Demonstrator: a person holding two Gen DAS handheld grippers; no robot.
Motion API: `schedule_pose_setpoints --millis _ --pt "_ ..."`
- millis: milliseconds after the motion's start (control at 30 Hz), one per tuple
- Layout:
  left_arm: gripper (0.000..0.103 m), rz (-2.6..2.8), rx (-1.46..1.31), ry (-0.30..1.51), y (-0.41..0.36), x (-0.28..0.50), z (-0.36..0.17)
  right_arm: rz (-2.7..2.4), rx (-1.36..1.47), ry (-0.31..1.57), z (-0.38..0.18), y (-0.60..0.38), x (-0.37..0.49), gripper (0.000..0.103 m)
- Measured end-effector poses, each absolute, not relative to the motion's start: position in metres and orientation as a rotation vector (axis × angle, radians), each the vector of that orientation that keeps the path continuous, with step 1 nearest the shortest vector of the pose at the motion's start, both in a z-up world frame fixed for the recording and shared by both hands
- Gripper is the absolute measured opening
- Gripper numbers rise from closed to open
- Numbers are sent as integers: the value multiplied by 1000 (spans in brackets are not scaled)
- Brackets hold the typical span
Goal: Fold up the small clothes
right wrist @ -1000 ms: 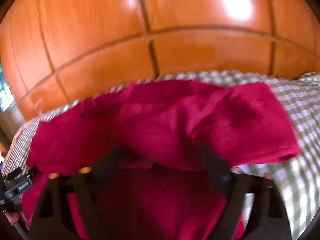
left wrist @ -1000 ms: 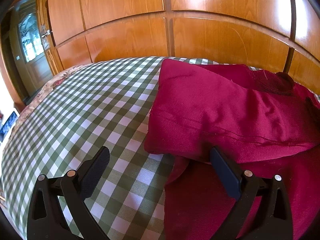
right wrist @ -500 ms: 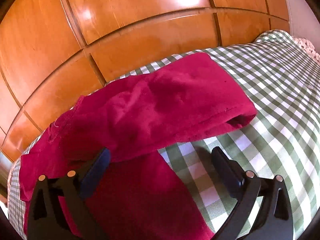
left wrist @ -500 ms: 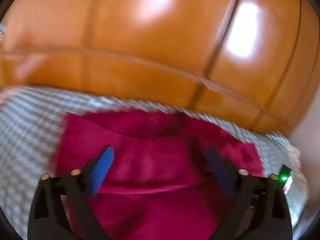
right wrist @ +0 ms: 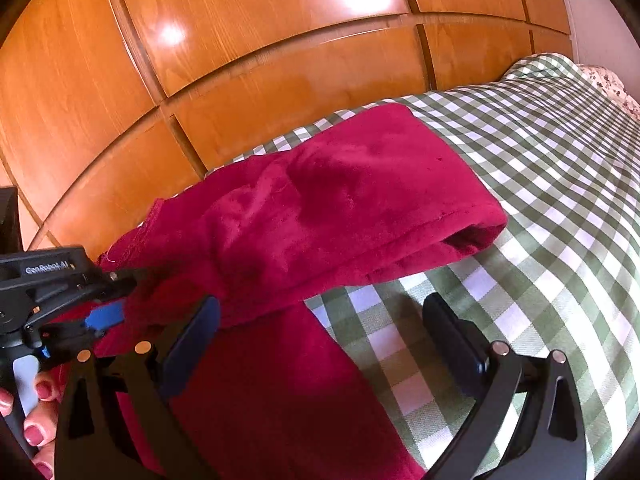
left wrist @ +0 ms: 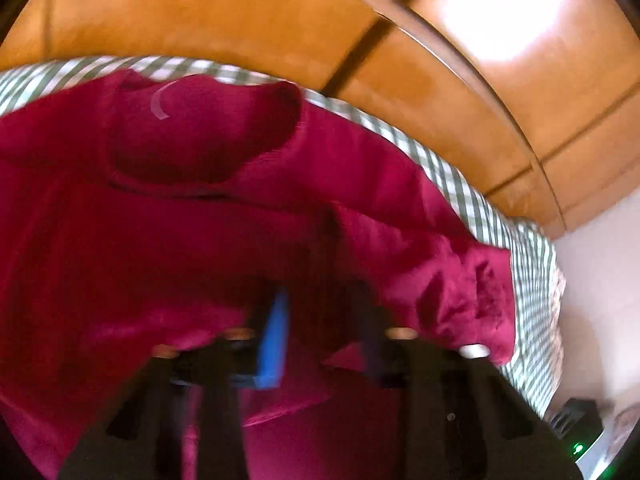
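Note:
A dark red garment (left wrist: 168, 208) (right wrist: 320, 216) lies on a green-and-white checked cloth (right wrist: 540, 184). In the left wrist view its neckline with a white label shows at the upper left. My left gripper (left wrist: 320, 320) is shut on a fold of the red cloth; it also shows at the left edge of the right wrist view (right wrist: 108, 300), pinching the garment. My right gripper (right wrist: 320, 332) is open and empty, its left finger over the red cloth, its right finger over the checked cloth. A folded sleeve end points right.
A glossy wooden panel wall (right wrist: 280, 60) stands right behind the checked surface. A floral cover (right wrist: 608, 80) shows at the far right. The checked cloth's right edge (left wrist: 536, 320) drops off beside a white wall, with a dark device with a green light (left wrist: 576, 440) below.
My left gripper has swung from the garment's left edge round to its middle and closed on a fold. My right gripper has let go of the cloth, opened and drawn back to the right.

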State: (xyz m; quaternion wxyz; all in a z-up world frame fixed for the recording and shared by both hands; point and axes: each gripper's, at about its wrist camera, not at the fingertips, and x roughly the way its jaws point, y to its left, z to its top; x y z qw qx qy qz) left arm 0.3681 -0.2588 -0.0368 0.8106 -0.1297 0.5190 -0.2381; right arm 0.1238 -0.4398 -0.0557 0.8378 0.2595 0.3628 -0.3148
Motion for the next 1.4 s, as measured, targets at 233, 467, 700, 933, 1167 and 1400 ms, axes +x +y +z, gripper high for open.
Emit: schedule_pose_setpoints --millis 233,467,700,933,1167,1400 --pt "0 -516 -289 998 -236 363 -13 -659 564 749 -55 -441 121 101" --pt "1 -589 -399 987 -216 361 -2 -661 565 744 -53 -440 121 101" --pt "57 -598 -343 1114 -256 360 -35 -675 560 744 -53 -439 121 101" --pt "7 -535 -406 1070 -233 364 -22 -663 584 729 -53 -441 118 101" --pt "7 -429 -489 966 -158 375 2 -665 588 729 -54 -441 119 101" --pt "7 -339 -495 944 -92 363 -17 -670 600 736 -55 -443 118 101"
